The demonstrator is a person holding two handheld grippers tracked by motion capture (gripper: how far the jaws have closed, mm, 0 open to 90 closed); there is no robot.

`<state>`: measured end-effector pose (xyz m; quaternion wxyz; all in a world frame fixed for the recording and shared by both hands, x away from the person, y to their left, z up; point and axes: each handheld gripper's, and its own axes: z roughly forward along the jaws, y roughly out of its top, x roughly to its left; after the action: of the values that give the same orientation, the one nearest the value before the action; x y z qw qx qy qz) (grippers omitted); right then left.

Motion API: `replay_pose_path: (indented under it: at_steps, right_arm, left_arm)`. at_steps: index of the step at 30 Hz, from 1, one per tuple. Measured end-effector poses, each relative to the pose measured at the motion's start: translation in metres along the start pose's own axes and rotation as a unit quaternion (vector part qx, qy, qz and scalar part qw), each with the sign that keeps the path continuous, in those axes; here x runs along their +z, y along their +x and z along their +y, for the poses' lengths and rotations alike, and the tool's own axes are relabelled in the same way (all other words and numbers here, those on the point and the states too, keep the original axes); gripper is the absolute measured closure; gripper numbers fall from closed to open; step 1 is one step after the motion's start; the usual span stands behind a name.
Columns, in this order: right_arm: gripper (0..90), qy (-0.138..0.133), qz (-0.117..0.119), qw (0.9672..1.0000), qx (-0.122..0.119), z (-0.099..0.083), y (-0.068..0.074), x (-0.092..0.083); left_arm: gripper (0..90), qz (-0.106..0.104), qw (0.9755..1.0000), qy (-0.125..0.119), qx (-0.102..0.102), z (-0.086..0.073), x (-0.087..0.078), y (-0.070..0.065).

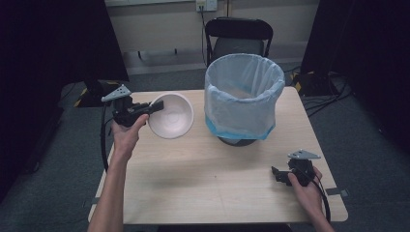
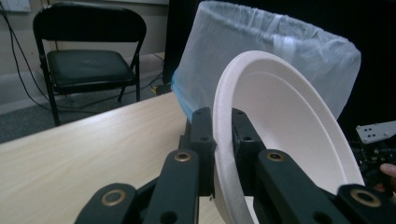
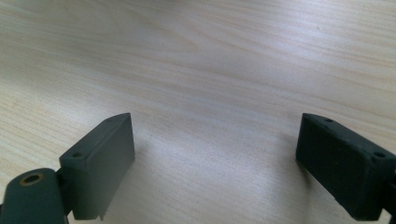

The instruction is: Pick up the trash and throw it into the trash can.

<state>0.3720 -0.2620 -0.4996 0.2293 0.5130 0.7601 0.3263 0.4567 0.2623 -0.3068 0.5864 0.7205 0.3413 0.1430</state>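
Note:
A white paper bowl hangs tilted above the left of the wooden table, its inside facing up and right. My left gripper is shut on the bowl's rim. In the left gripper view the two black jaws pinch that rim, and the bowl rises to the right of them. A bin lined with a pale blue bag stands at the table's back middle, to the right of the bowl. My right gripper rests low near the table's front right, open, with bare wood between its jaws.
A black folding chair stands behind the table beyond the bin; it also shows far left as the chair in the left gripper view. Dark curtains flank both sides. Cables lie on the floor at the back right.

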Motion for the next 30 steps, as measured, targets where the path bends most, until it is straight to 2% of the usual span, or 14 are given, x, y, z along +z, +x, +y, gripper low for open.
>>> replay_pose_path:
  at_steps: [10,11,12,13,15,18,19,22,23,24,26,27,29,30]
  right_arm:
    - [10.8,0.0,0.0,1.0,0.0,0.0,0.0,0.0]
    - [10.8,0.0,0.0,1.0,0.0,0.0,0.0,0.0]
    - [10.8,0.0,0.0,1.0,0.0,0.0,0.0,0.0]
    - [10.8,0.0,0.0,1.0,0.0,0.0,0.0,0.0]
    - [10.8,0.0,0.0,1.0,0.0,0.0,0.0,0.0]
    - [10.8,0.0,0.0,1.0,0.0,0.0,0.0,0.0]
    - [10.7,0.0,0.0,1.0,0.0,0.0,0.0,0.0]
    - [10.8,0.0,0.0,1.0,-0.001,0.0,0.0,0.0]
    - [10.8,0.0,0.0,1.0,0.0,0.0,0.0,0.0]
    - [10.8,0.0,0.0,1.0,0.0,0.0,0.0,0.0]
    - [10.8,0.0,0.0,1.0,0.0,0.0,0.0,0.0]
    - [10.8,0.0,0.0,1.0,-0.001,0.0,0.0,0.0]
    - [10.8,0.0,0.0,1.0,-0.001,0.0,0.0,0.0]
    - [10.8,0.0,0.0,1.0,-0.001,0.0,0.0,0.0]
  left_arm:
    - [83.1,-0.016,0.9991,-0.036,0.014,0.043,0.008,-0.015]
    - [83.1,-0.014,0.9988,-0.039,0.027,0.053,0.012,-0.019]
    - [83.1,-0.014,0.9988,-0.039,0.027,0.053,0.012,-0.019]
    - [83.1,-0.021,0.998,-0.047,0.036,0.061,0.017,-0.024]
    - [83.0,-0.02,0.9977,-0.049,0.041,0.065,0.02,-0.026]
    - [83.1,-0.032,0.9971,-0.055,0.042,0.078,0.03,-0.03]
    - [83.1,-0.036,0.9966,-0.057,0.048,0.087,0.037,-0.035]
    - [83.1,-0.043,0.9961,-0.055,0.053,0.096,0.043,-0.039]
    - [83.1,-0.047,0.9959,-0.055,0.054,0.103,0.051,-0.043]
    - [83.1,-0.047,0.9959,-0.055,0.054,0.103,0.051,-0.043]
    - [83.1,-0.048,0.9958,-0.06,0.049,0.109,0.059,-0.045]
    - [83.1,-0.053,0.9961,-0.053,0.048,0.112,0.069,-0.048]
    - [83.1,-0.055,0.9961,-0.054,0.043,0.113,0.074,-0.05]
    - [83.1,-0.063,0.9957,-0.056,0.038,0.115,0.08,-0.051]
